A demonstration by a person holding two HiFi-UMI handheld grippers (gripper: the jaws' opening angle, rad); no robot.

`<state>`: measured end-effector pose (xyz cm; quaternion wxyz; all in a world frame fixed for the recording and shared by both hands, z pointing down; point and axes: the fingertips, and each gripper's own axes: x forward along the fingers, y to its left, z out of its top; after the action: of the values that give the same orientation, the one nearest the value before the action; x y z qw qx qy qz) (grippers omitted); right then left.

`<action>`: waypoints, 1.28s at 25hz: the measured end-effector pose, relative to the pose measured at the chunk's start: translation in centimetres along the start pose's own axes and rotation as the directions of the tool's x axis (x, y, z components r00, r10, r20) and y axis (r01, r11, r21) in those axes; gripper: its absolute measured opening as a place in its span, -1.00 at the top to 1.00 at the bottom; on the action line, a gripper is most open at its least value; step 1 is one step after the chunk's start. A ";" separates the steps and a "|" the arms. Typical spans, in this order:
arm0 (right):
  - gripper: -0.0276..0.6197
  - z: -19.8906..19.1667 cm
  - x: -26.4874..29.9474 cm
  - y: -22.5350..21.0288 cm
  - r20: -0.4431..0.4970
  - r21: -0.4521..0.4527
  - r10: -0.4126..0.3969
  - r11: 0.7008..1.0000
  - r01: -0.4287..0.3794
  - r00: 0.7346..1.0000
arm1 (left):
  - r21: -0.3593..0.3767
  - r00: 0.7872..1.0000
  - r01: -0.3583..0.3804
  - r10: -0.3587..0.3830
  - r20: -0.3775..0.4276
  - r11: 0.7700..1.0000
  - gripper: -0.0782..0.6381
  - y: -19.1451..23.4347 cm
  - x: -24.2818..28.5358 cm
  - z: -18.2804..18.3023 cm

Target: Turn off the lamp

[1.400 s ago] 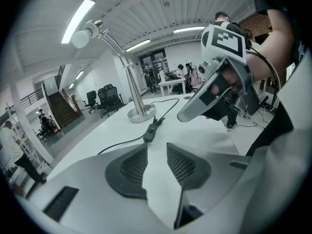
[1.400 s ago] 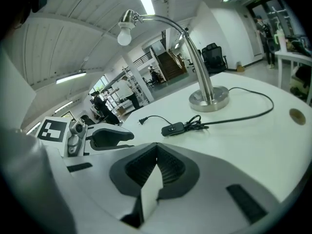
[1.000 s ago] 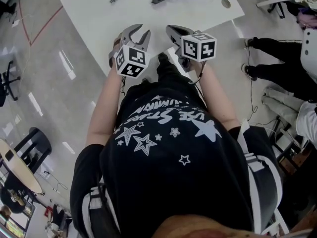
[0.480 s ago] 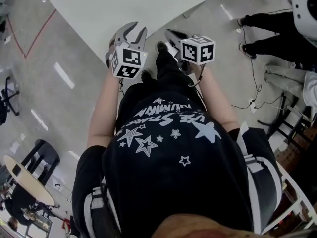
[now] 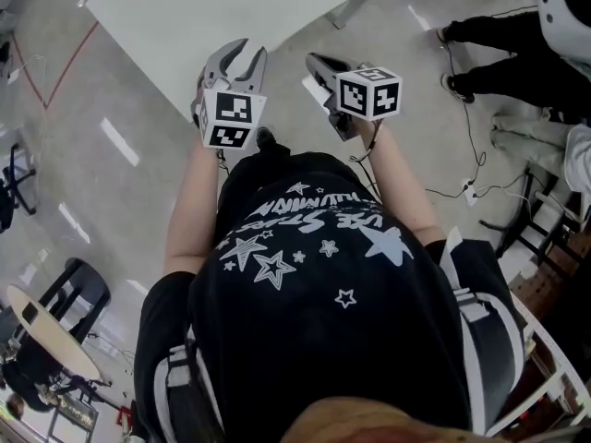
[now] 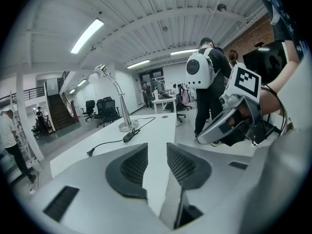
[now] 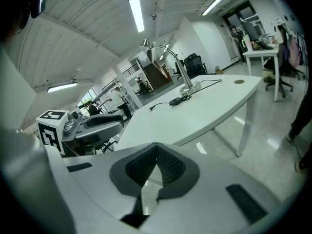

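A silver desk lamp point(image 6: 113, 94) with a curved neck stands on the far end of the white table point(image 6: 146, 140); it also shows in the right gripper view, lamp point(image 7: 171, 57). Its black cord carries an inline switch point(image 6: 130, 136) and ends in a loose plug point(image 6: 90, 153). I cannot tell whether the lamp is lit. My left gripper point(image 6: 157, 152) hangs open and empty, short of the table's near edge. My right gripper point(image 7: 157, 149) is shut on nothing, beside it. In the head view both grippers, left point(image 5: 247, 55) and right point(image 5: 314, 60), sit in front of my chest, off the table point(image 5: 231, 7).
A person with a white backpack point(image 6: 204, 72) stands to the right of the table; that person's legs point(image 5: 499, 35) show in the head view. Office chairs point(image 6: 105, 112) stand beyond the lamp. A round table point(image 5: 42, 321) and a chair point(image 5: 65, 280) are at my left.
The table has slid up and away in the head view; its cord and switch have left the picture. Both grippers have drawn back from the table with me.
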<state>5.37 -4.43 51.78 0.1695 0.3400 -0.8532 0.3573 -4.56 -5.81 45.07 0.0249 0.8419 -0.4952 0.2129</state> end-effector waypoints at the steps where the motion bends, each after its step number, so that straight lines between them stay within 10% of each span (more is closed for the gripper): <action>1: 0.90 0.2 -0.7 -0.3 0.006 0.002 0.007 1.000 -0.007 1.000 | -0.006 1.000 -0.009 0.009 0.001 1.000 0.42 -0.4 -0.1 0.6; 20: 0.90 -3.7 -13.5 0.2 0.097 -0.036 0.119 0.993 -0.116 0.988 | -0.107 1.000 0.001 0.000 0.004 0.994 0.43 -14.5 -6.2 4.8; 32: 0.90 -4.8 -15.5 4.8 0.109 -0.146 0.148 0.981 -0.131 0.983 | -0.201 0.996 -0.051 0.063 0.058 0.978 0.75 -13.6 -10.4 4.3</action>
<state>13.25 8.62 44.43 0.1160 0.2875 -0.9063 0.2874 4.01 8.55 39.45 0.0872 0.8270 -0.5384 0.1360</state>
